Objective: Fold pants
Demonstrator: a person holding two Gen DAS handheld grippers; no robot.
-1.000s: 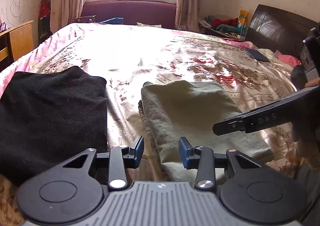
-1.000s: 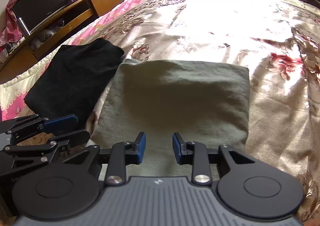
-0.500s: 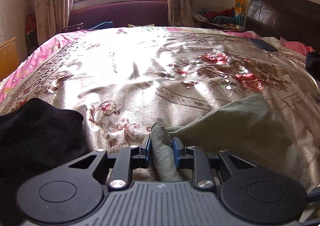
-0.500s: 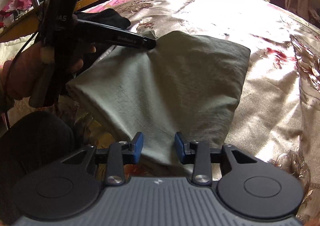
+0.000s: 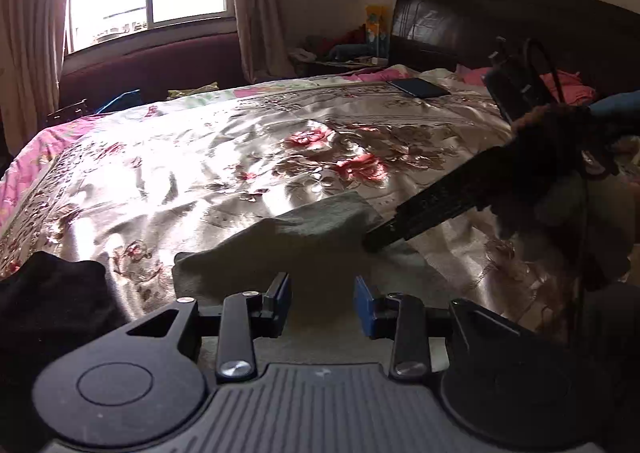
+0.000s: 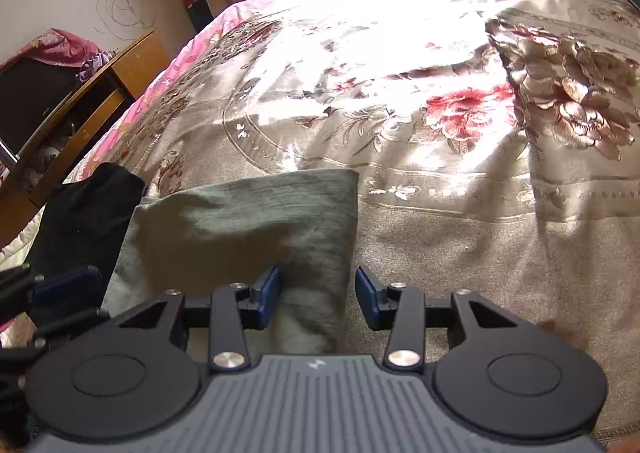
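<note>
Olive pants (image 6: 248, 225) lay folded at bed's (image 6: 460, 237) near edge beside black garment (image 6: 88, 209). Left gripper (image 5: 322, 303) and right gripper (image 6: 318, 295) jaws just spread apart, nothing pinched, likely released after last fold.

No readable words, labels, brand names or numbers appear in either view. The only mark is a small pale zigzag emblem moulded into the grey ribbed gripper housing (image 6: 319, 365) at the bottom centre of the right wrist view; it spells nothing legible.
</note>
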